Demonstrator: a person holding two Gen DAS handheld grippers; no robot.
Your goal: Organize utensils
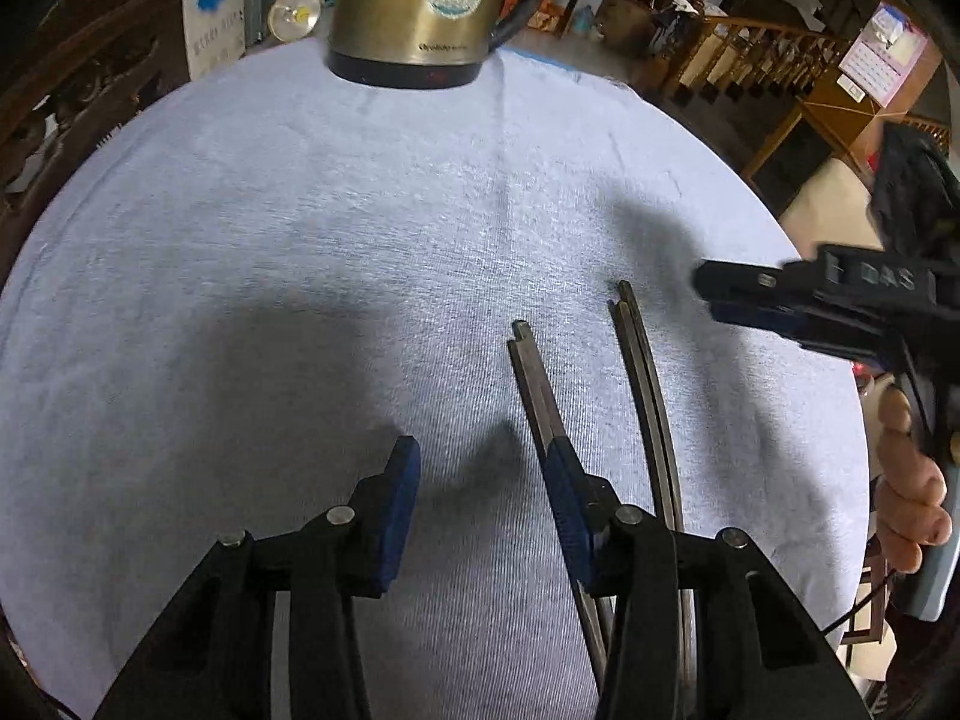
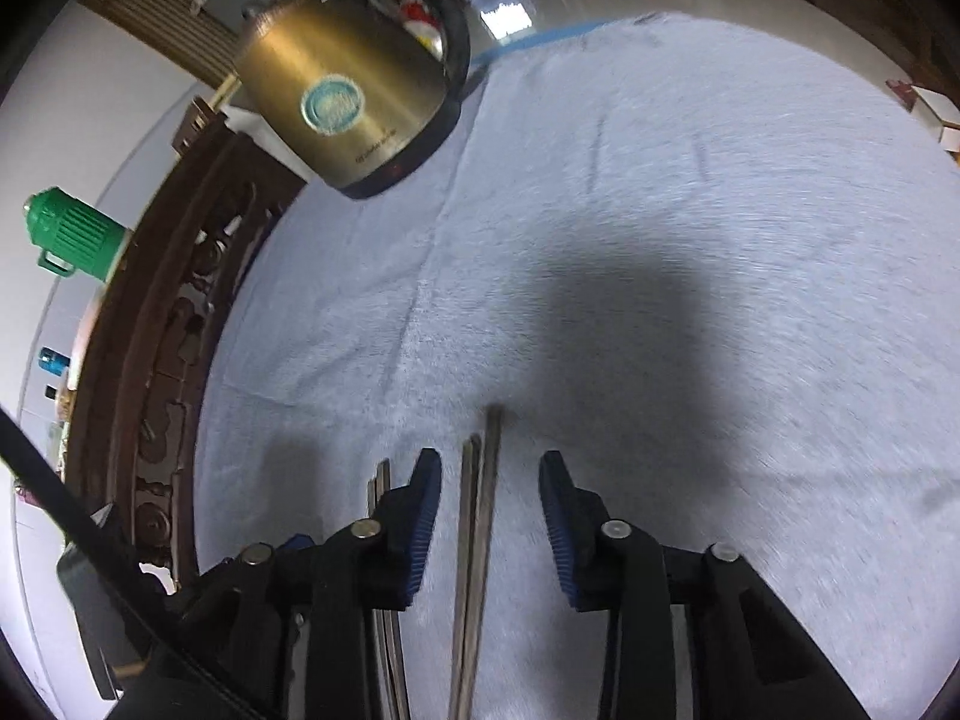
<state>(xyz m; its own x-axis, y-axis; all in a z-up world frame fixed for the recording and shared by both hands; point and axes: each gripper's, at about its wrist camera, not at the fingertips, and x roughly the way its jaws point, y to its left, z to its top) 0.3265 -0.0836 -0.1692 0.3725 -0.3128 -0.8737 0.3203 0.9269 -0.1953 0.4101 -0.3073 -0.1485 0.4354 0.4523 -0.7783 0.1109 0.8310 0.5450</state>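
Two pairs of metal chopsticks lie on the pale blue cloth point(image 1: 300, 228). In the left wrist view one pair point(image 1: 534, 384) runs beside and under my left gripper's right finger, and the other pair point(image 1: 648, 384) lies just to its right. My left gripper point(image 1: 480, 480) is open and empty. My right gripper point(image 1: 714, 294) enters from the right, above the cloth near the right pair's tips. In the right wrist view my right gripper point(image 2: 489, 492) is open, with one pair point(image 2: 477, 516) lying between its fingers and the other pair point(image 2: 381, 492) left of its left finger.
A brass-coloured electric kettle point(image 1: 414, 6) stands at the far edge of the cloth, also in the right wrist view point(image 2: 354, 90). A dark carved wooden chair back point(image 2: 168, 360) borders the table's left side. A green jug point(image 2: 72, 234) stands beyond it.
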